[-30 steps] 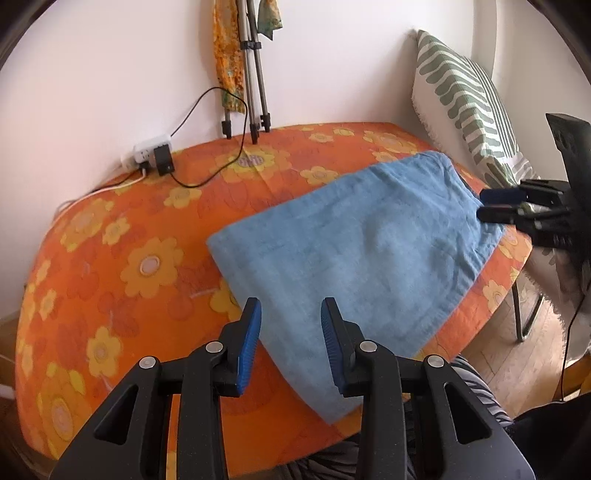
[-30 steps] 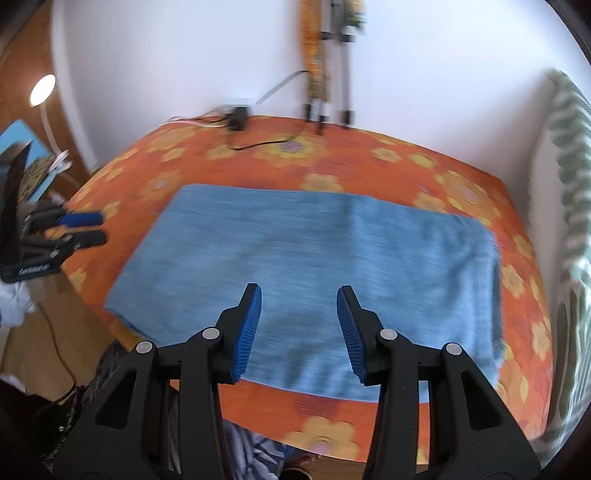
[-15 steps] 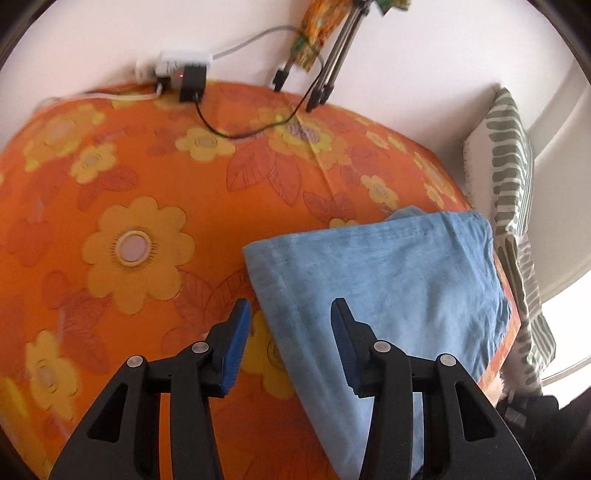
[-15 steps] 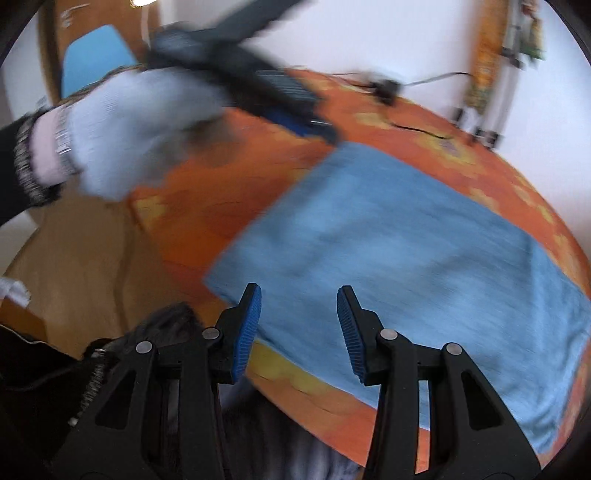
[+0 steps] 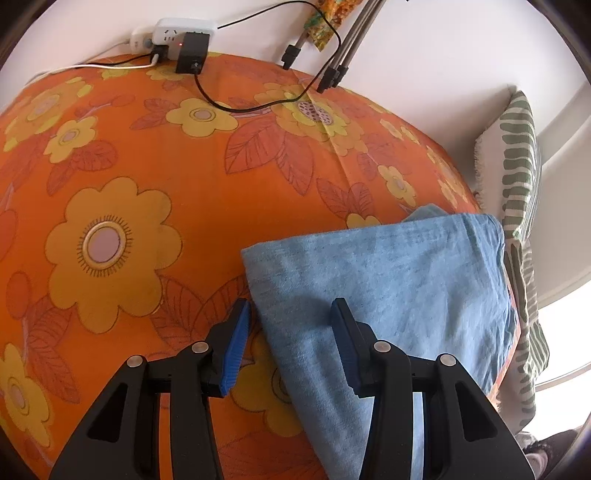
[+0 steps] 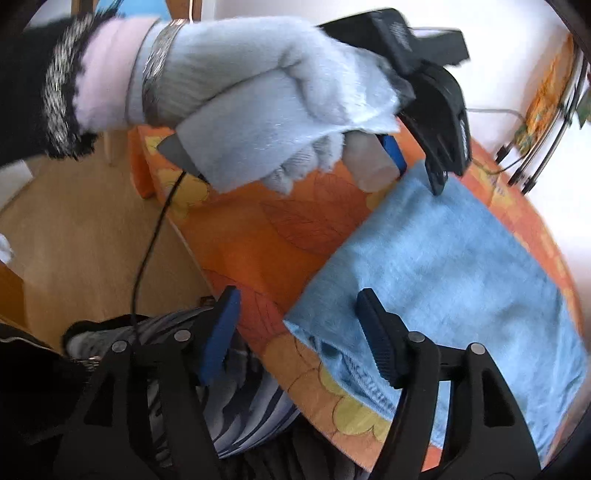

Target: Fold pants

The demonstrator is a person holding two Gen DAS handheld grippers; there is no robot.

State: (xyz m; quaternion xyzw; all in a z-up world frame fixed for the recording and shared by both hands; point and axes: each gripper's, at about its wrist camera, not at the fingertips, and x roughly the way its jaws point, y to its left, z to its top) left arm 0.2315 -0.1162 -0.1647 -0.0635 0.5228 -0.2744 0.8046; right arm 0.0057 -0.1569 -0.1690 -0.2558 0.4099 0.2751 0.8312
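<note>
A white wall (image 5: pixel 424 48) is seen ahead of the left gripper, with a power strip (image 5: pixel 173 33) and tripod legs (image 5: pixel 332 70) against it. A green-striped cushion (image 5: pixel 517 158) is propped to the right. Wooden floor (image 6: pixel 74 236) is seen left of the right gripper.

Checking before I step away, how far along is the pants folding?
Done: the blue pants lie folded into a flat rectangle on the orange floral tablecloth. In hand: the left gripper and right gripper, both open, straddle its two left corners, gripping nothing. Left: probably another fold.
</note>
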